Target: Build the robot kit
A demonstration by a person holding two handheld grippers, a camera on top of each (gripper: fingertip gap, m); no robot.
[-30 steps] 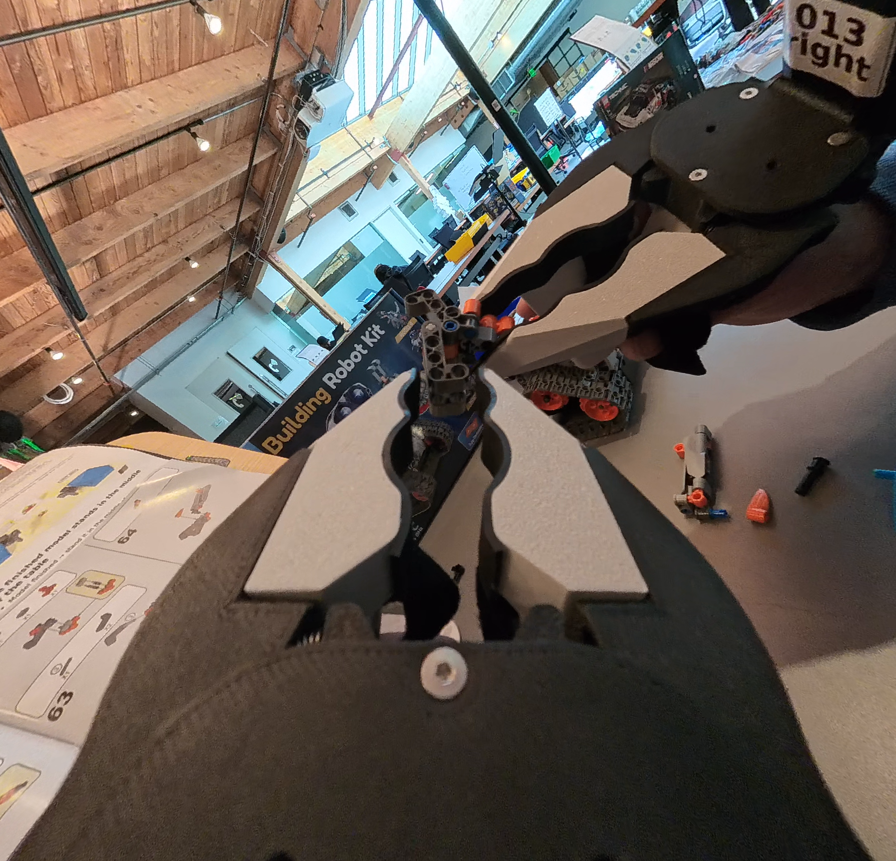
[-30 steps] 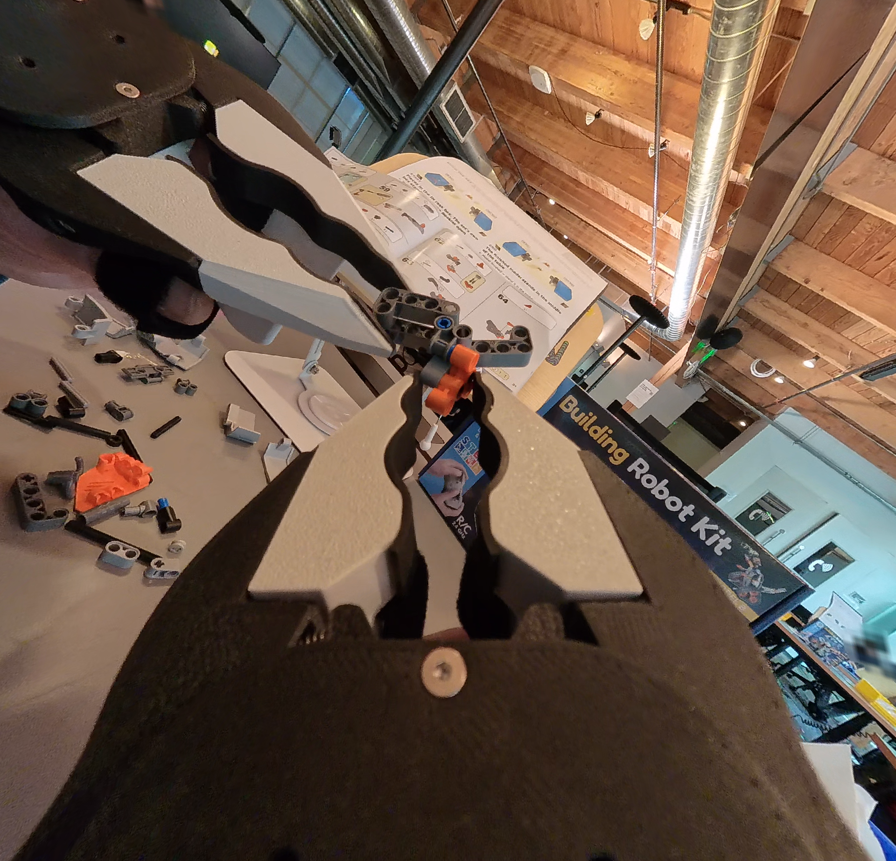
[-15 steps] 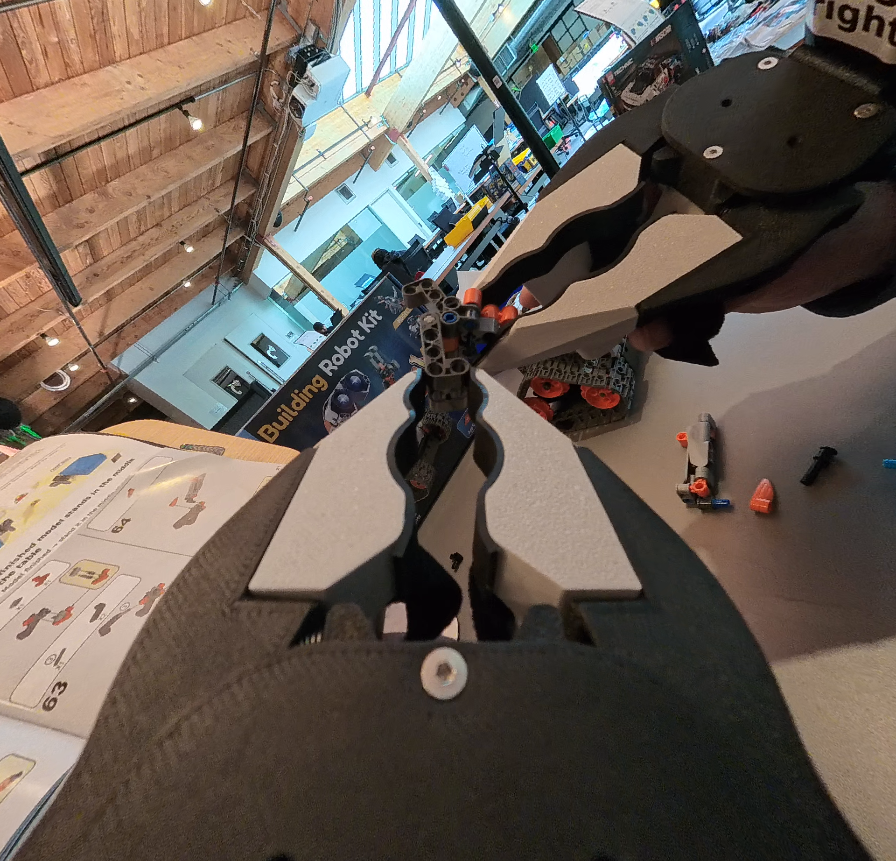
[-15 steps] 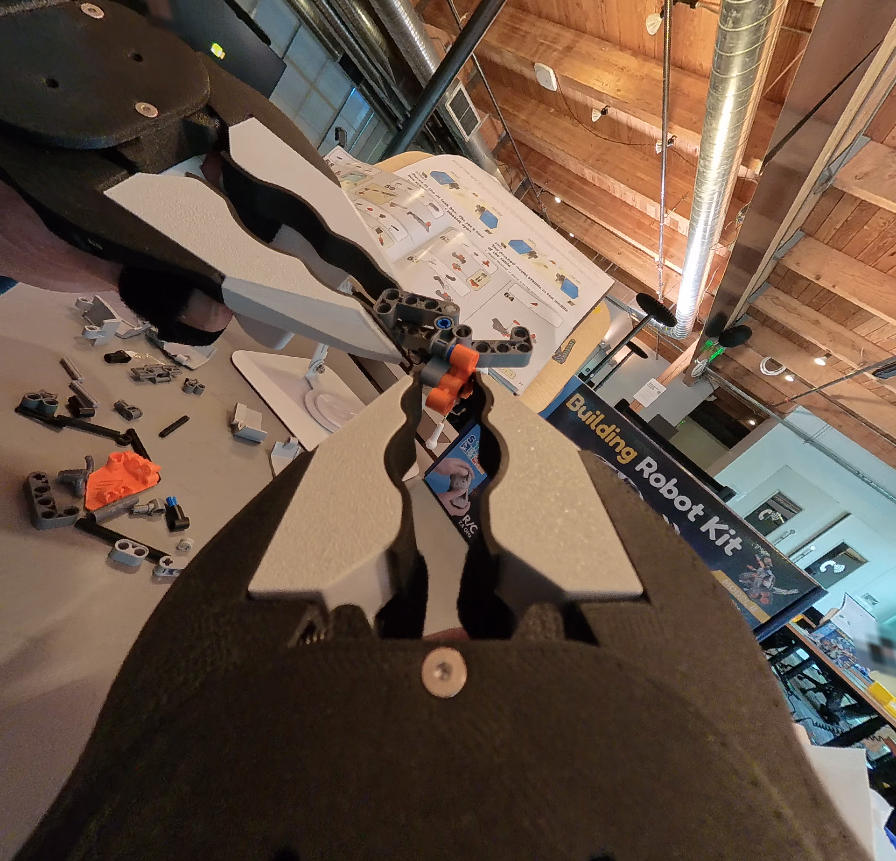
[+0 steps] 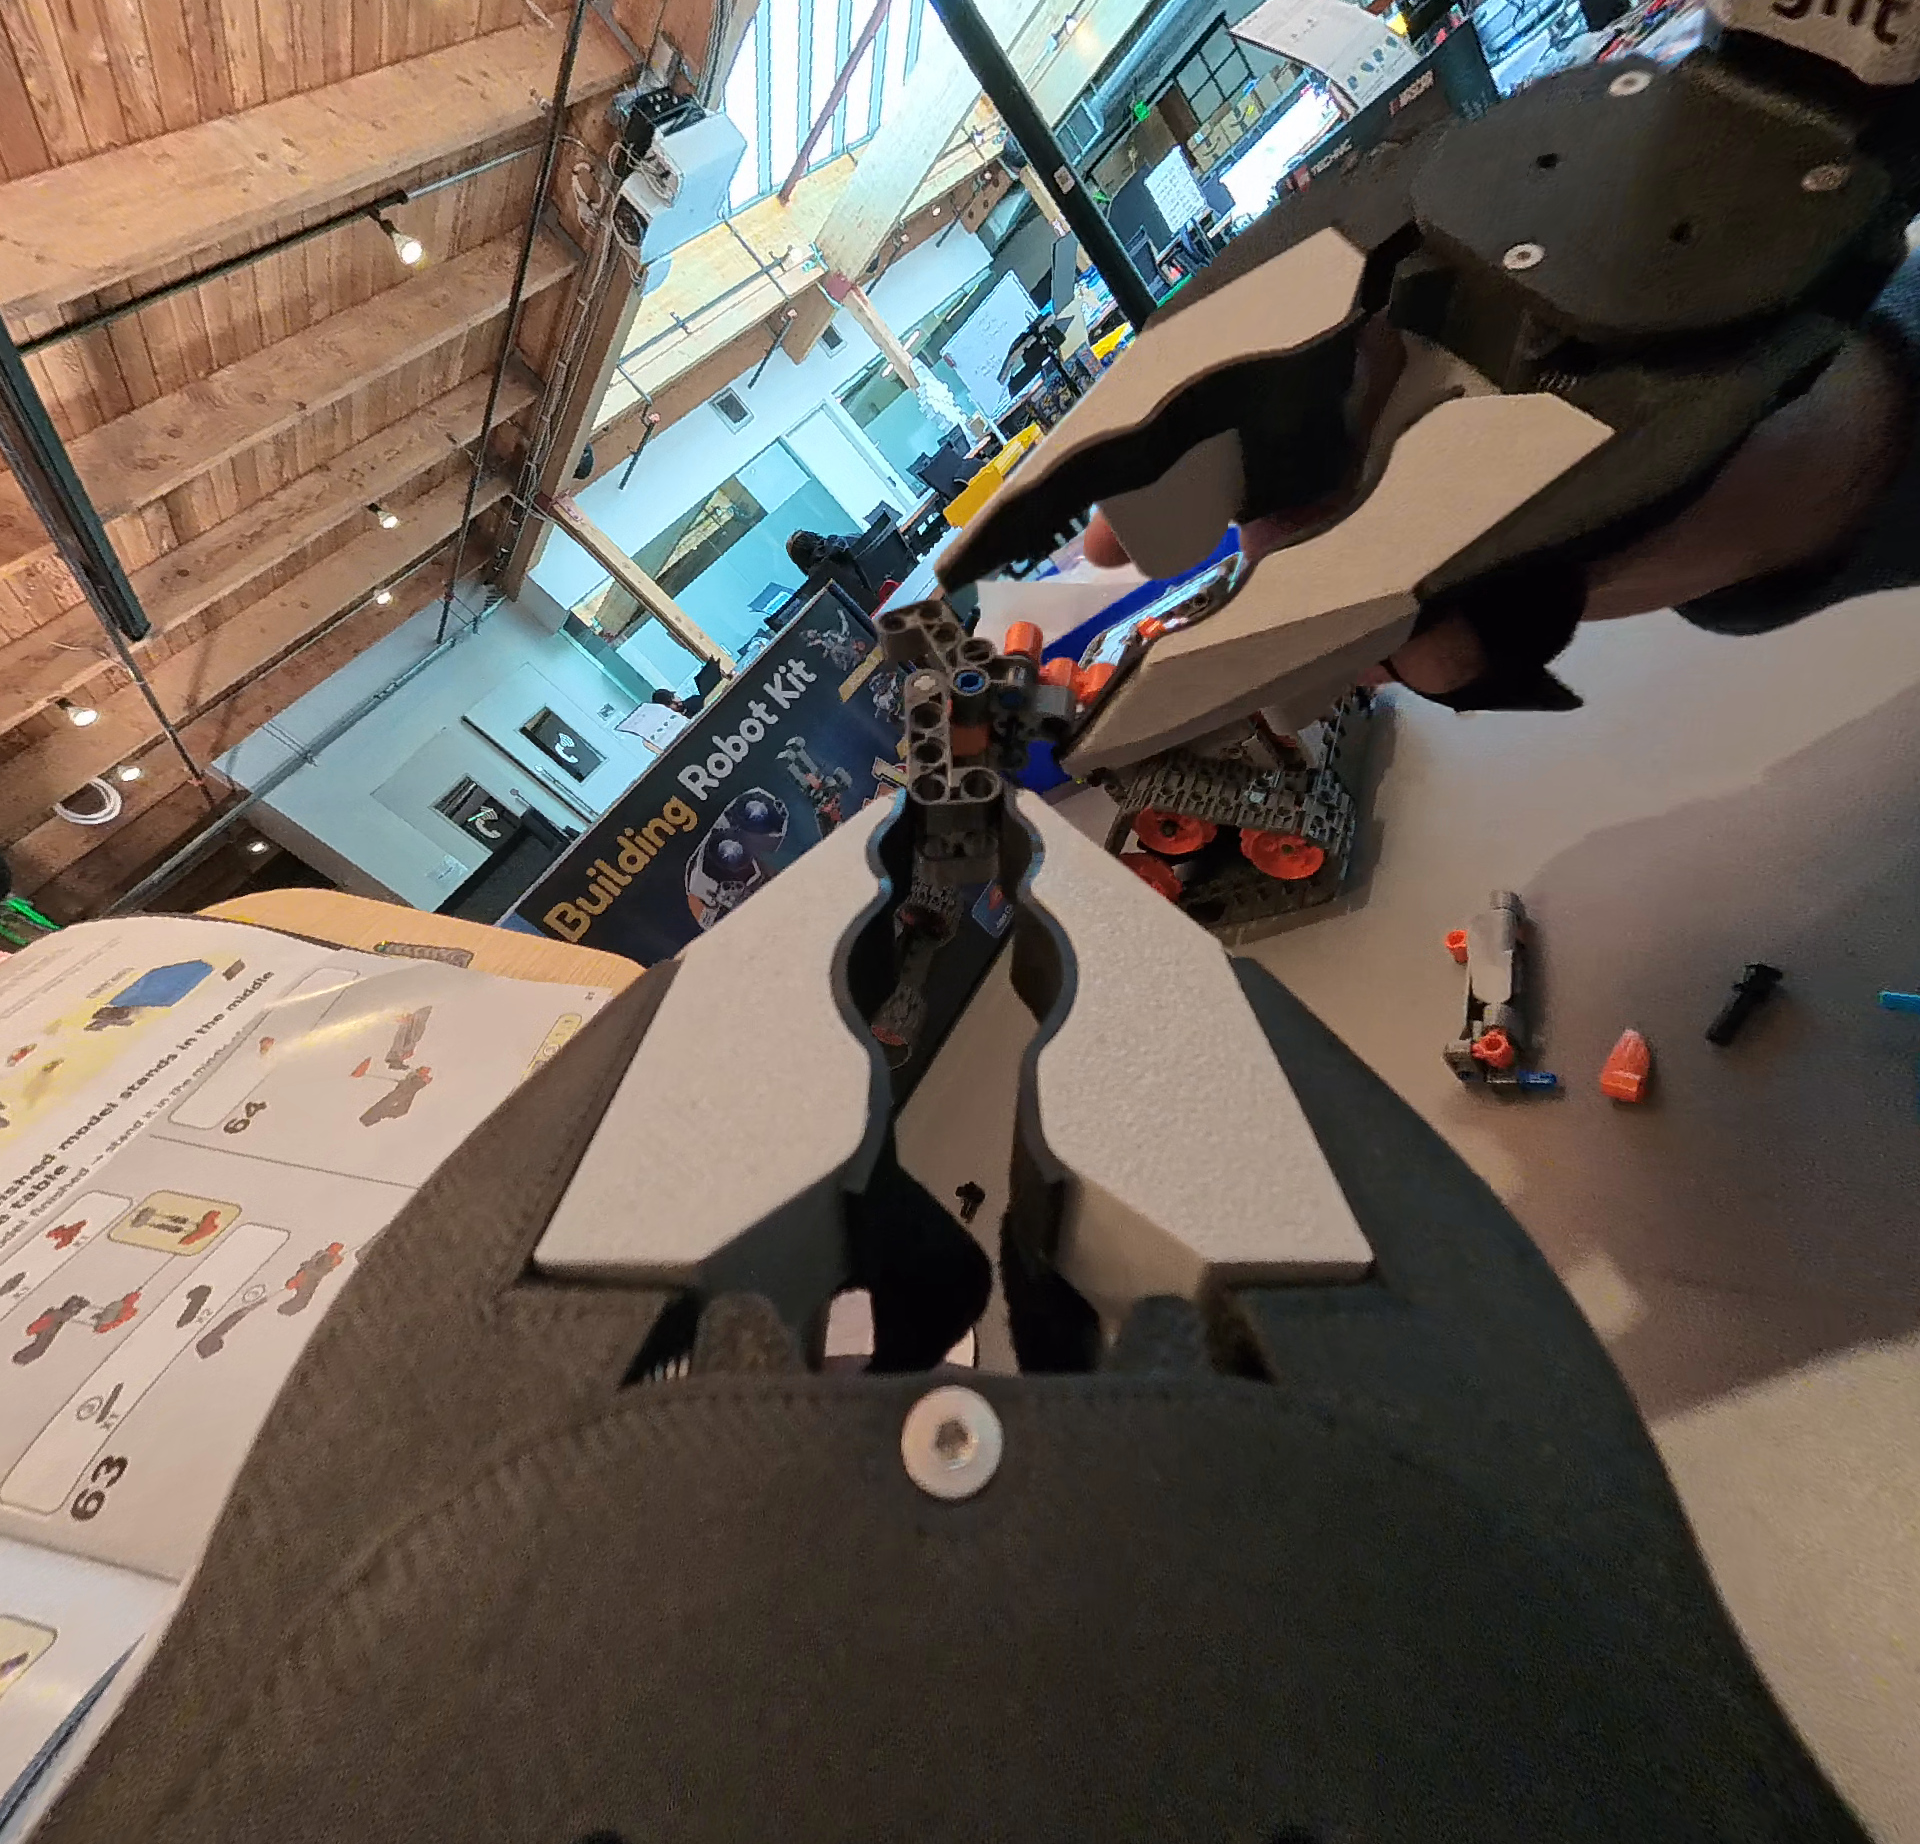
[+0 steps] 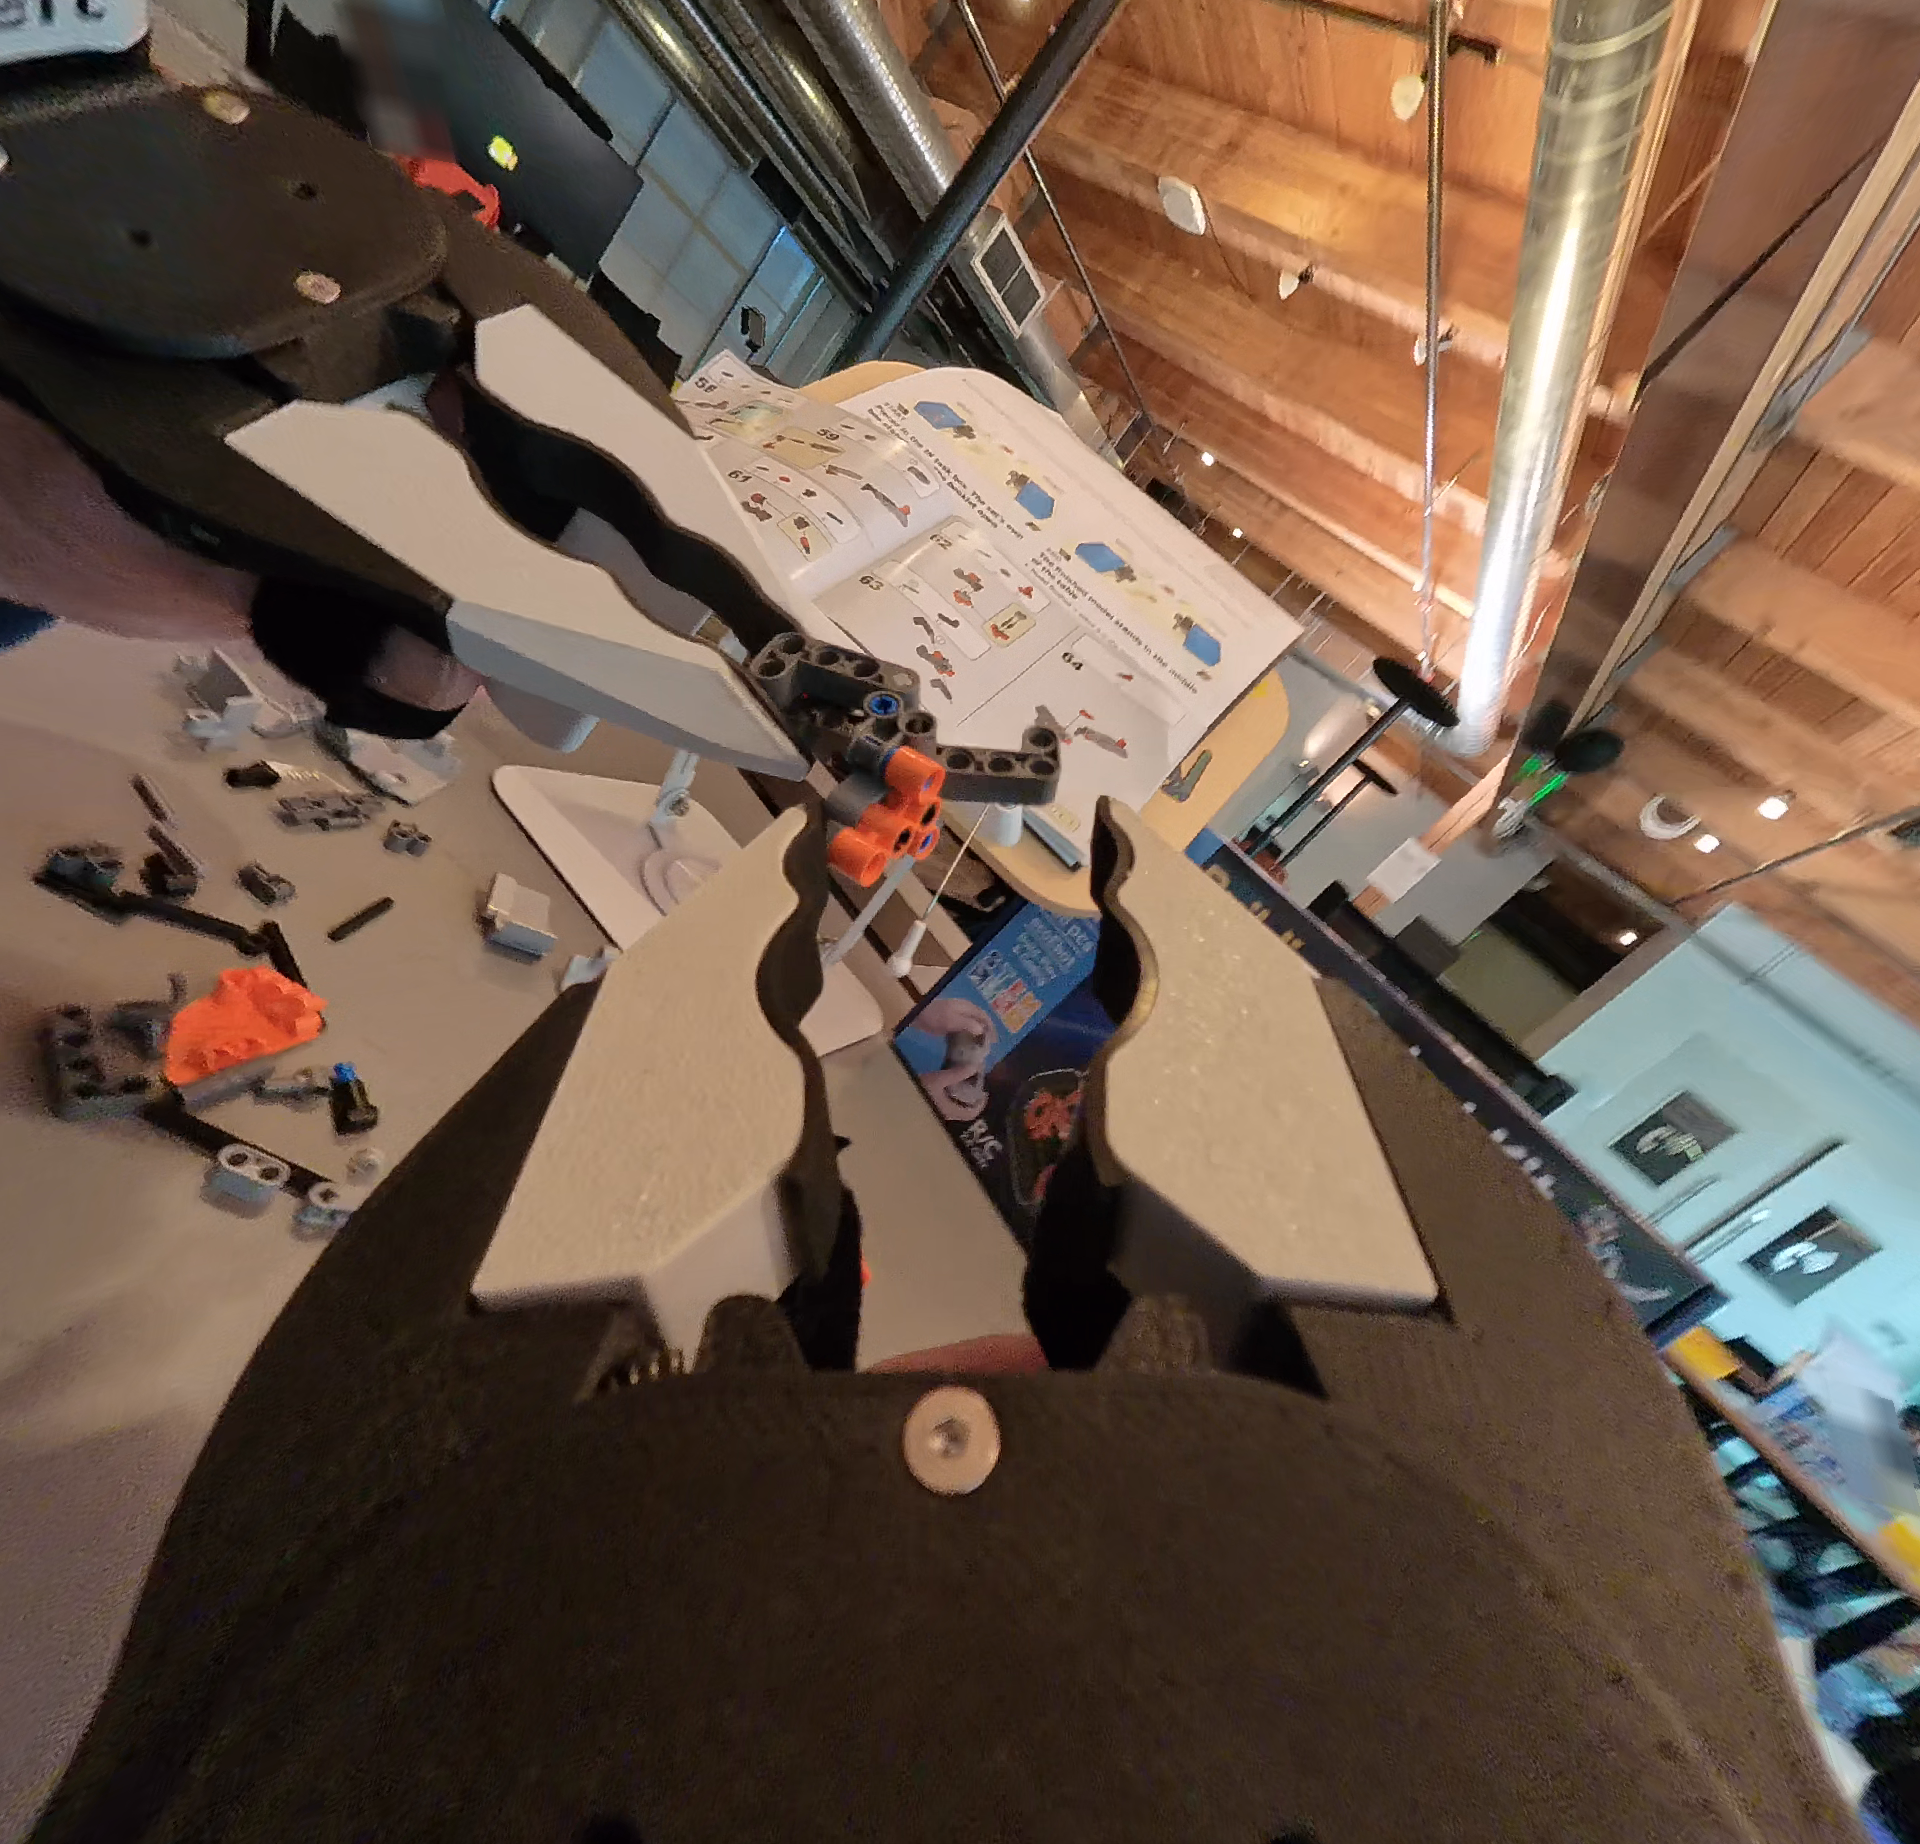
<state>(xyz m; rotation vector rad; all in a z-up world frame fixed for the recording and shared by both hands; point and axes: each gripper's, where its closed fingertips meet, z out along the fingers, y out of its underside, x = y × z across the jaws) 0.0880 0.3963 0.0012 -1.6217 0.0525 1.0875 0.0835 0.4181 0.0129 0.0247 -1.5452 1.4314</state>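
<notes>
Brick assembly [image 5: 951, 745] in left hand-held gripper [image 5: 951, 818]

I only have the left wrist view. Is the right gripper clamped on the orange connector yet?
Observer: No. The right wrist view shows the right gripper open; the orange connector sits by one fingertip, unpinched.
Operator: Any spare parts I can't see?
Observer: Yes. Loose grey and black pieces lie scattered on the table, below the left gripper, which is shut on the grey beam assembly.
Operator: Anything orange there?
Observer: One larger orange piece lies among them, against grey parts.
</notes>
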